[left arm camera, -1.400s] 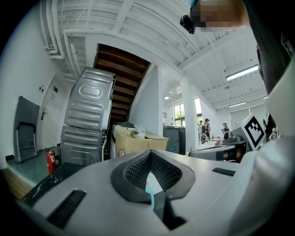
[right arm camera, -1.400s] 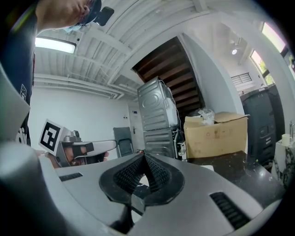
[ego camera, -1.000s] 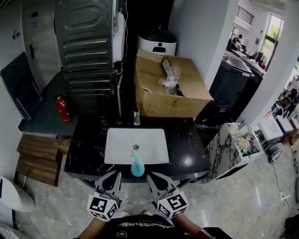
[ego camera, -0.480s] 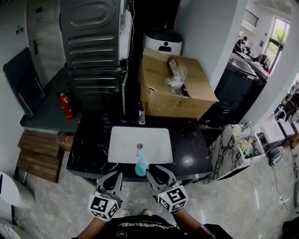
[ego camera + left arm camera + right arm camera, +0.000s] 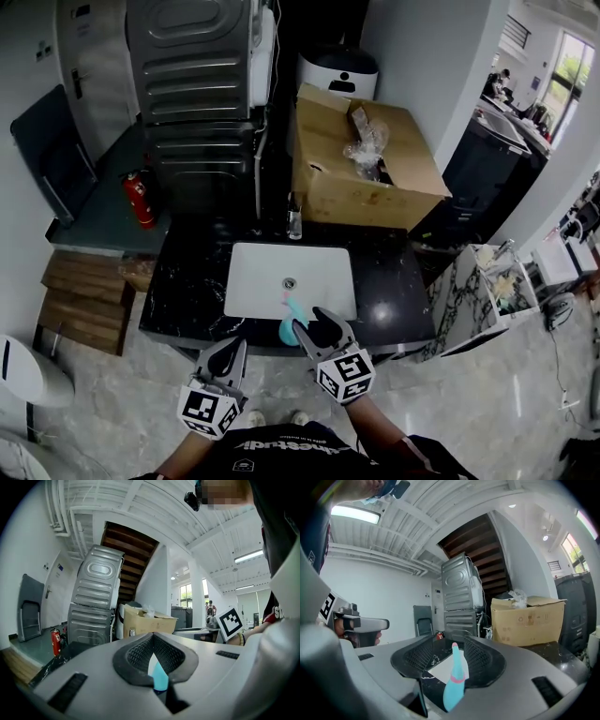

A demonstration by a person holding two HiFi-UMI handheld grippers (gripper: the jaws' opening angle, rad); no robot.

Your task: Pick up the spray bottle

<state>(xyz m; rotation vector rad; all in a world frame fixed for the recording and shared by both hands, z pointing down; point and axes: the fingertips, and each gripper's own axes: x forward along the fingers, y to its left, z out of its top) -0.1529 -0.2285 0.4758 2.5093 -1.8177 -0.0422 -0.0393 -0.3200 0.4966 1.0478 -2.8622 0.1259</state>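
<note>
- Spray bottle (image 5: 285, 330) stands at the front edge of the tabletop (image 5: 187, 300), by the sink (image 5: 253, 281).
- Right tongs (image 5: 313, 323) are opening around it; no grip yet.
- Left tongs (image 5: 225, 354) are closed and empty.
- Grasp and lift remain.

I'm looking at a laundry and utility corner: just ahead of my jaws a white sink (image 5: 291, 279) sits in a black marble desk (image 5: 192, 291). Beyond it stand stacked laundry machines (image 5: 197, 56), a fire extinguisher (image 5: 139, 200) and a cardboard box (image 5: 361, 178).
</note>
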